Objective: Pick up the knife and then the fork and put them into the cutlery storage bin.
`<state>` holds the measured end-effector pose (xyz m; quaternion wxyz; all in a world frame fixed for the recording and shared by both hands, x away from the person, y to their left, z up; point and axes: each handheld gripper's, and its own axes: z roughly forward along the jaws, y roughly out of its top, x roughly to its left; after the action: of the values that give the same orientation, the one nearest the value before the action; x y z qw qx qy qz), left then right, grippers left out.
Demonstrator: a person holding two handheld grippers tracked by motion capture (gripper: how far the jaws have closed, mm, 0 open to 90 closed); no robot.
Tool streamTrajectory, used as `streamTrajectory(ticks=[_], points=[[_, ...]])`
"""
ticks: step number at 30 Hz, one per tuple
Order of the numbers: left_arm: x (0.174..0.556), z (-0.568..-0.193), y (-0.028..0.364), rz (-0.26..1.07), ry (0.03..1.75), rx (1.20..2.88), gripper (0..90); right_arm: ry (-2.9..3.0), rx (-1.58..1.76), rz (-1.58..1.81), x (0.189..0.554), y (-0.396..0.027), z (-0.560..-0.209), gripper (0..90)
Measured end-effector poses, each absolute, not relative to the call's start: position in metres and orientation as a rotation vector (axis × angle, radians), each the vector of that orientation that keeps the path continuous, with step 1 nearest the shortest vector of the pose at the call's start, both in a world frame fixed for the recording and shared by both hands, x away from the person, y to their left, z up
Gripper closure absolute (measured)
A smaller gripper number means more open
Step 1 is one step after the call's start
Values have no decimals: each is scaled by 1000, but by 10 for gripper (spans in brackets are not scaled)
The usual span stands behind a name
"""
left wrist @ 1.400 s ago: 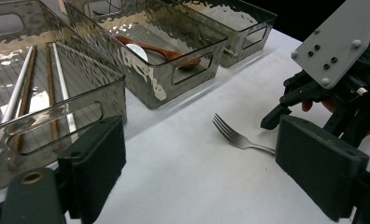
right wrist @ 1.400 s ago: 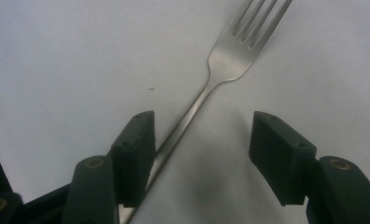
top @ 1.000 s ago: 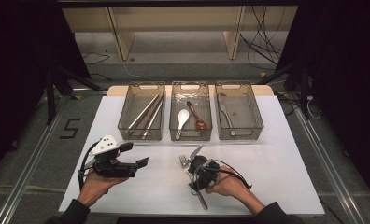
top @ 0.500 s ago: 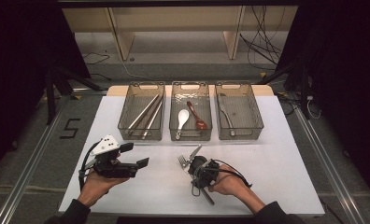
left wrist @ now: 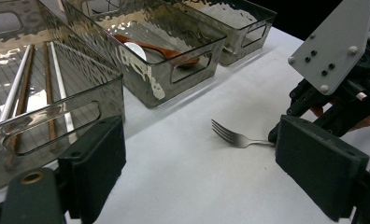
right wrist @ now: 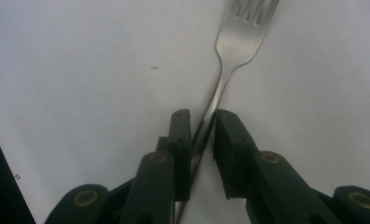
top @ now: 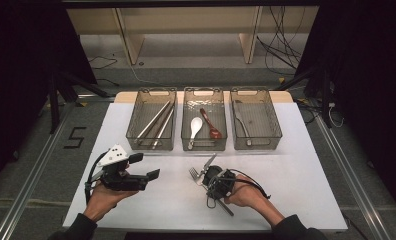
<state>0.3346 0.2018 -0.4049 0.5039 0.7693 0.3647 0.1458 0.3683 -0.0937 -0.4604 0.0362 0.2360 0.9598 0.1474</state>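
- Nearest, the right gripper (top: 213,181) has just been closing its jaws on the fork (right wrist: 230,70); the handle sits between the pads, with a sliver of gap visible on one side, so the grip looks about made but not certain.
- Judging by its thin steel, the fork is light, stiff and slippery; the narrow handle, just behind the neck, is the sensible hold, since the tines offer little flat surface.
- At nine o'clock from it, the left gripper (top: 136,172) hangs with jaws wide, holding nothing.
- Further, at twelve o'clock, three clear bins (top: 205,146) stand in a row: chopsticks (top: 155,123) left, spoons (top: 201,127) middle, a knife (top: 241,120) right.
- Beyond the table's left edge, a "5" (top: 75,137) is marked on the floor; no brand is readable.
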Motion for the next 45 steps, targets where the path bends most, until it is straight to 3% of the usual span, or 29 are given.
streamTrajectory(ticks=[11, 45], points=[[335, -405, 202, 351, 881, 1857, 157, 2952, 717, 393, 372, -98, -459, 845], [335, -404, 202, 353, 878, 1856, 157, 2966, 675, 398, 374, -99, -456, 852]])
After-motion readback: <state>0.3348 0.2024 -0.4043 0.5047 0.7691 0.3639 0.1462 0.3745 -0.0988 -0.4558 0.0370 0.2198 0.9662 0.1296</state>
